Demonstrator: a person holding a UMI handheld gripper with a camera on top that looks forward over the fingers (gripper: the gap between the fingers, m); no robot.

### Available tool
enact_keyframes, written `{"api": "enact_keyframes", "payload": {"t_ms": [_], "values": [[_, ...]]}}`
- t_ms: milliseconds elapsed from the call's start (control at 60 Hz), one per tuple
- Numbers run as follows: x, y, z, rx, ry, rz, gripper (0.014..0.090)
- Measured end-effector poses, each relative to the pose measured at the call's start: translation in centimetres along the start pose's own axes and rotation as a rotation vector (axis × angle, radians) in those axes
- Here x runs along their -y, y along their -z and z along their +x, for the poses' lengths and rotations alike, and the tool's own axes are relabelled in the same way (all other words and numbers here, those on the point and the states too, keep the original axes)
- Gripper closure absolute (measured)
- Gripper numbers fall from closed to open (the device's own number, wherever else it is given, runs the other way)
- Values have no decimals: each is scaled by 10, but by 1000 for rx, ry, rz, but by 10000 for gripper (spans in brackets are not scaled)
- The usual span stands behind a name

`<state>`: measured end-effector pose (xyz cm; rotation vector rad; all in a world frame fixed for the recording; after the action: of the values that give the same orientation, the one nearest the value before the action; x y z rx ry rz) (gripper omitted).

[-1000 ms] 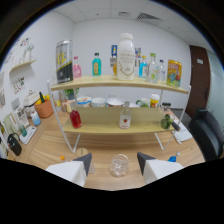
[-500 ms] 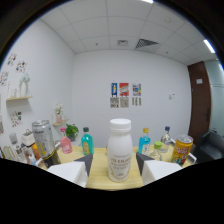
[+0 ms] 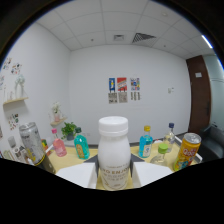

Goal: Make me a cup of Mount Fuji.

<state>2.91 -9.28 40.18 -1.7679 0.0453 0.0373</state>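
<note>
Tall can (image 3: pixel 32 143): we list a silver can at the far left of the shelf top (image 3: pixel 150 156), standing upright, its label unreadable to us.
Pink bottle (image 3: pixel 59 146): just right of the can, upright, with a small potted plant (image 3: pixel 69 131) behind it.
Teal bottle (image 3: pixel 81 145): near the pink one, apart from the white bottle.
White bottle (image 3: pixel 114 152): the item we take to be the task's ingredient; a capped, opaque white bottle standing upright between the jaws, printed lettering low on its front that we cannot fully read.
Gripper (image 3: pixel 114 173): the jaws are drawn in close on either side of the white bottle; the pale fingers (image 3: pixel 77 175) flank it, but we cannot tell whether they press on it or leave a gap.
Blue bottle (image 3: pixel 145 145): right of the white bottle, apart from it.
Green-capped bottle (image 3: pixel 160 152): clear, short, beside a taller clear bottle (image 3: pixel 170 135).
Yellow can (image 3: pixel 186 151): farthest right, tilted in our view.
Step in hand: we judge this the fetching of the white bottle for the drink.
Next move: we judge it calls for a firm hold, then a straight lift clear of the neighbours.
Hidden: the bottle's base, the fingertips and the shelf front are cut off below; the wall posters (image 3: pixel 122 90) are too small to read.
</note>
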Motion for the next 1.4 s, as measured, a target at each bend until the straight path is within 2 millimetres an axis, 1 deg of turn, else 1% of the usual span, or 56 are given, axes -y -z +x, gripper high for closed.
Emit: {"api": "enact_keyframes", "payload": {"t_ms": [50,100,150,217,283,333,400,433,500,517,583,700,817,917,967,1017,1100,1200,1400], "values": [[7,10,-3,15,-11,20,561],[20,24,-5,27,-8,65,564],[30,40,-6,36,-9,95,564],[38,64,-8,75,-40,120,565],[32,84,-4,98,-50,126,566],[21,96,3,98,-60,131,567],[-5,106,16,98,-60,123,568],[-24,109,25,86,-67,107,568],[-71,110,41,72,-58,55,570],[-85,109,48,68,-54,41,570],[-139,104,66,25,-43,-49,570],[-217,94,87,-9,-79,-144,568],[-271,86,100,-34,-34,-219,567],[-296,79,103,-35,83,-254,569],[-302,75,104,-31,190,-264,568],[-307,72,107,-33,338,-274,569],[-308,65,111,-35,611,-279,568],[-301,60,113,-44,929,-273,567],[-280,54,110,-73,1453,-232,568]]}}
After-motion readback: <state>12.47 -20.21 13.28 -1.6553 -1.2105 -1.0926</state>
